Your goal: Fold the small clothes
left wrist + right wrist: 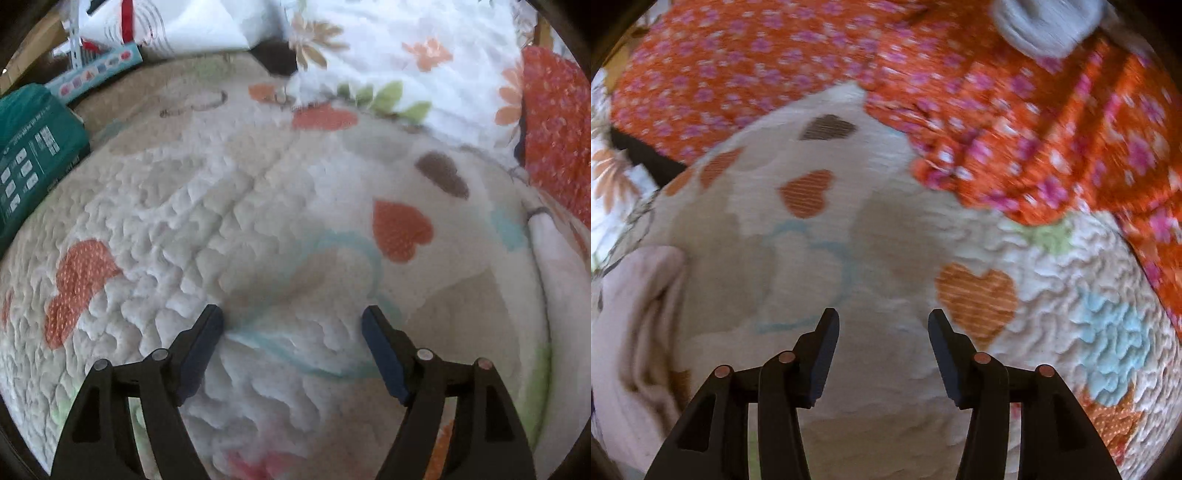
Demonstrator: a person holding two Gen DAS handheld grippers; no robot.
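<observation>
An orange garment with small pink flowers (1015, 122) lies rumpled across the far and right side of the right wrist view; its edge shows at the right in the left wrist view (557, 122). A pale pink cloth (635, 317) lies bunched at the left in the right wrist view and shows at the right edge of the left wrist view (561, 273). My left gripper (292, 325) is open and empty above the quilted heart-print cover (207, 206). My right gripper (883, 326) is open and empty above the same cover (886, 369), short of the orange garment.
A green package (33, 155) and a pale blue box (96, 70) lie at the far left. A white floral sheet (406, 48) lies at the back. A grey rolled item (1045, 26) sits on the orange garment at top right.
</observation>
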